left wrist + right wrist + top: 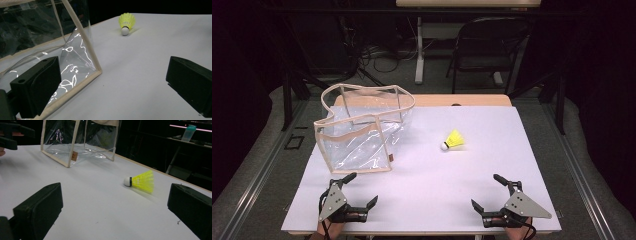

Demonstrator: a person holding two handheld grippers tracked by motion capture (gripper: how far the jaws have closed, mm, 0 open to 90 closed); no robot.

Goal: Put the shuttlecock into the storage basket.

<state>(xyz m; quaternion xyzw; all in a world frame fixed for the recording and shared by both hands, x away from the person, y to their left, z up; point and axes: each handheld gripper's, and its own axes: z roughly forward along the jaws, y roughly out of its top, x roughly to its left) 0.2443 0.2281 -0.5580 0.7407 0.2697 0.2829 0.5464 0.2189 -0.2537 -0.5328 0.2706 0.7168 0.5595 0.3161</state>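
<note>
Resting wide open and empty, each hand-held gripper, left [357, 189] and right [488, 191], touches nothing.

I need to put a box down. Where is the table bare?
Bare: the middle, between the bag, the shuttlecock and both tongs, left and right; also right of the shuttlecock. Crowded: the far left, where the bag stands.

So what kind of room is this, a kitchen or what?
Probably a lab or workshop, not a kitchen: a work table with a white top, loose cables on the floor behind it, and a folding chair.
</note>
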